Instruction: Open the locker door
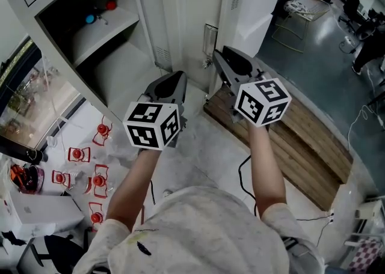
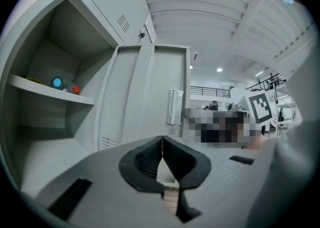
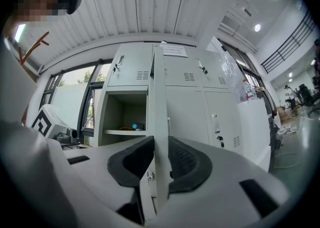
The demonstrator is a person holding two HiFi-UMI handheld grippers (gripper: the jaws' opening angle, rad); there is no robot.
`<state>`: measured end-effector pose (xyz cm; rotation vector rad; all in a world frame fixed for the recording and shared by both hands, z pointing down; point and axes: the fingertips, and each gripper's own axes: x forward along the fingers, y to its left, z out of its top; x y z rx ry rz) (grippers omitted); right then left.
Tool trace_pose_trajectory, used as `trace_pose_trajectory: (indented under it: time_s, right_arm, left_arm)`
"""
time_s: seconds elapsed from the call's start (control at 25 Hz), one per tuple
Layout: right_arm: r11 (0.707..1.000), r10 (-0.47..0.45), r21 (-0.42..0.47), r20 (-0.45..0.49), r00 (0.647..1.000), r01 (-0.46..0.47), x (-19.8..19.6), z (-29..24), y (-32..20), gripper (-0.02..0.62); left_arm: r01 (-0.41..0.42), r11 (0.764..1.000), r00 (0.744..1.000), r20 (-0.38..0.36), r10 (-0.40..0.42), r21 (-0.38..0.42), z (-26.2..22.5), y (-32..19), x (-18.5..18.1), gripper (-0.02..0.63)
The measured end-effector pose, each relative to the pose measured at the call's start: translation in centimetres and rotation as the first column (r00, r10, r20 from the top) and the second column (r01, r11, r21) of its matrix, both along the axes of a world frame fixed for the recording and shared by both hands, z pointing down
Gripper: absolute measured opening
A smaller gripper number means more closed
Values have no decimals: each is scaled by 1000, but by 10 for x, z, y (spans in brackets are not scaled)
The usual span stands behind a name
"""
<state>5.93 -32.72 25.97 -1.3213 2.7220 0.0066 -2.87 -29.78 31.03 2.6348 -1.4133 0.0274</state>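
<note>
The grey locker door (image 1: 195,14) stands swung open, and I see it edge-on in the right gripper view as the door edge (image 3: 159,97). My right gripper (image 3: 161,144) is shut on that edge, with a pad pressed against each face. In the head view the right gripper (image 1: 216,57) sits just below the door's metal handle (image 1: 210,40). My left gripper (image 2: 162,144) is shut with nothing in it. It hangs in front of the open compartment (image 1: 114,68), left of the door, and points at the handle (image 2: 174,107).
Inside the locker a shelf (image 2: 50,94) carries a small blue thing (image 2: 56,82) and a red one (image 2: 76,89). Closed lockers (image 3: 220,107) stand to the right. Several red items (image 1: 96,179) and a white box (image 1: 42,210) lie on the floor at left, a wooden platform (image 1: 307,146) at right.
</note>
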Motion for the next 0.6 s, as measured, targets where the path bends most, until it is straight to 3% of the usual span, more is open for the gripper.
trace_pose_trajectory:
  time_s: [0.6]
  right_arm:
    - [994,97,-54,50,994,-95,27,0,-31,91]
  left_arm:
    - [-16,1000,1000,13,16,2,1,-8,11,7]
